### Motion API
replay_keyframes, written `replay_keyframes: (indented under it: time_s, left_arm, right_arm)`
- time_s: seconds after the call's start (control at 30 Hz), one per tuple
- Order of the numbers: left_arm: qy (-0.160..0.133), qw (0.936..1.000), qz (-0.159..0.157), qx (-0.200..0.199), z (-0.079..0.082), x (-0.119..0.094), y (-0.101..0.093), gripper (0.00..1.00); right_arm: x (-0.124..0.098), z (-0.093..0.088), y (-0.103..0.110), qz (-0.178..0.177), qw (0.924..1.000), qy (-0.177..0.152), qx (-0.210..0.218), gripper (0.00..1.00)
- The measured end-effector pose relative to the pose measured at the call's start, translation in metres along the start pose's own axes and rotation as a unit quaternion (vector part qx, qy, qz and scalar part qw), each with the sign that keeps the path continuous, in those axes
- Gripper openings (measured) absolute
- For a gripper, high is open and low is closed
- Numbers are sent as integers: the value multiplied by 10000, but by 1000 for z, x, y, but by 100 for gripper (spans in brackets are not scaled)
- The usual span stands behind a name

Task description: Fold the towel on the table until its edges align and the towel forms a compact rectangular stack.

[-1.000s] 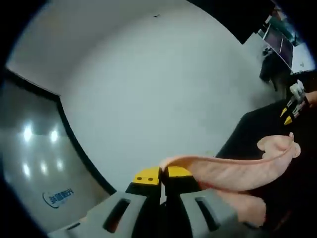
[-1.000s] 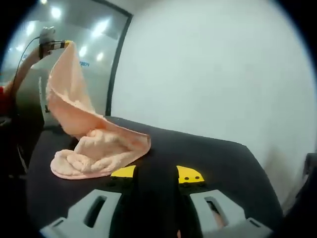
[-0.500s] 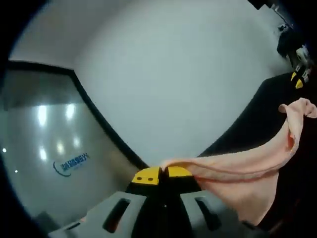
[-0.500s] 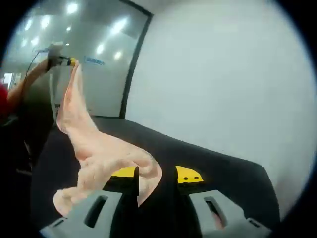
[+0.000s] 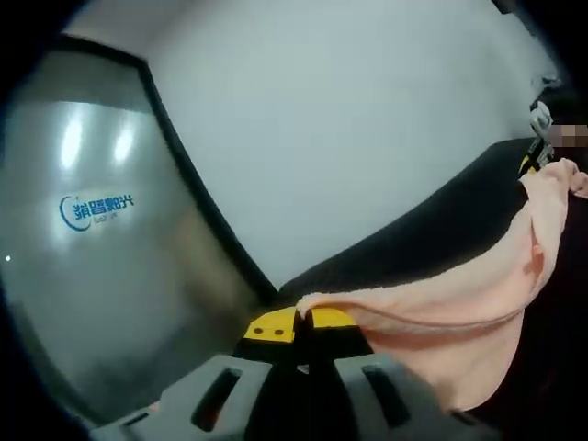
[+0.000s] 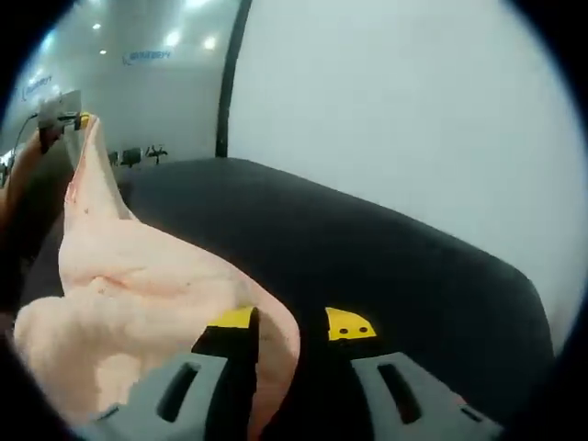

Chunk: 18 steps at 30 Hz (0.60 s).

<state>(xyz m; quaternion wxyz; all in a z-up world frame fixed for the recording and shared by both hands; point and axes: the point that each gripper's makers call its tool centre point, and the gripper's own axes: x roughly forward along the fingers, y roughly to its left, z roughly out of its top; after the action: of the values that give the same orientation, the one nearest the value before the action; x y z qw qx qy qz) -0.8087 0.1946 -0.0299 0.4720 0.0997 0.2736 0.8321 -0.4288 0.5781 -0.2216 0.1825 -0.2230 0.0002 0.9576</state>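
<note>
- Peach terry cloth, the towel, leaves my left gripper at its yellow tips: the jaws are pressed together on the towel's edge, with no gap between them.
- From those tips the towel runs off to the gripper's right as a long sagging band, its lower part hanging below the jaw line in the left gripper view.
- At the band's far end, up and to the right, the towel rises to the right gripper, seen small against the black table; whether that gripper pinches the cloth there I cannot tell from this view.
- In the right gripper view, my right gripper has its yellow tips set apart; the towel drapes over its left jaw and down into the gap, and I cannot tell whether the jaws bear on it.
- Beyond that jaw, the towel spreads left in a broad bunched sheet and climbs to a narrow peak.
- At the peak, far to the upper left, the left gripper holds the towel's corner aloft, with a person's hand behind it.
- Farther off, the table curves away to a white wall and a glass partition with a blue logo.
</note>
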Motion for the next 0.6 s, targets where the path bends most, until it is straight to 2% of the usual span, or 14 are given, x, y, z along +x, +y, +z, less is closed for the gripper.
replay_keyframes:
  time_s: [0.03, 0.07, 0.1, 0.13, 0.17, 0.23, 0.3, 0.33, 0.4, 0.47, 0.53, 0.57, 0.6]
  left_arm:
    - [-4, 10000, -15, 10, 0, 0, -3, 0]
    - [-3, 10000, -32, 9, -1, 1, -5, 0]
    - [-4, 10000, -59, 15, 0, 3, -7, 0]
    - [16, 10000, -80, 30, 0, 5, -8, 0]
    - [47, 9999, -93, 45, -2, 7, -9, 0]
    - [79, 9999, -100, 48, -4, 8, -10, 0]
    - [61, 9999, -90, 11, -3, 7, -11, 0]
    - [40, 10000, -56, -5, -1, 6, -8, 0]
    - [-41, 10000, 11, -43, 6, 2, -3, 0]
    - [-118, 9999, 90, -4, 14, -1, 0, 0]
    - [-283, 9991, 300, -48, 30, -8, 13, 0]
    - [-420, 9985, 331, -78, 40, -10, 15, 0]
    - [-448, 9985, 320, -37, 51, -13, 16, 0]
  right_arm:
    - [4, -8, -2, 26, 9998, 154, 129, 24]
    - [4, -1, 6, 227, 9978, -113, 617, 21]
    - [4, 0, 6, 304, 9951, -151, 926, 17]
    - [0, -1, 6, 360, 9945, -124, 979, 5]
    - [-3, -2, 7, 382, 9958, -113, 825, 2]
    - [-11, 4, 16, 533, 9983, -246, 11, 2]
    - [-33, 19, 18, 283, 9969, -590, -430, 1]
    - [-43, 32, 9, 110, 9963, -777, -354, 1]
    - [-82, 62, 1, -175, 9900, -1398, -87, 1]
    - [-122, 90, -6, -429, 9815, -1864, -42, 1]
    - [-164, 119, -17, -883, 9710, -2200, -309, 1]
    - [-180, 129, -19, -992, 9659, -2357, -397, 1]
    - [-213, 149, -14, -1105, 9549, -2706, -528, 1]
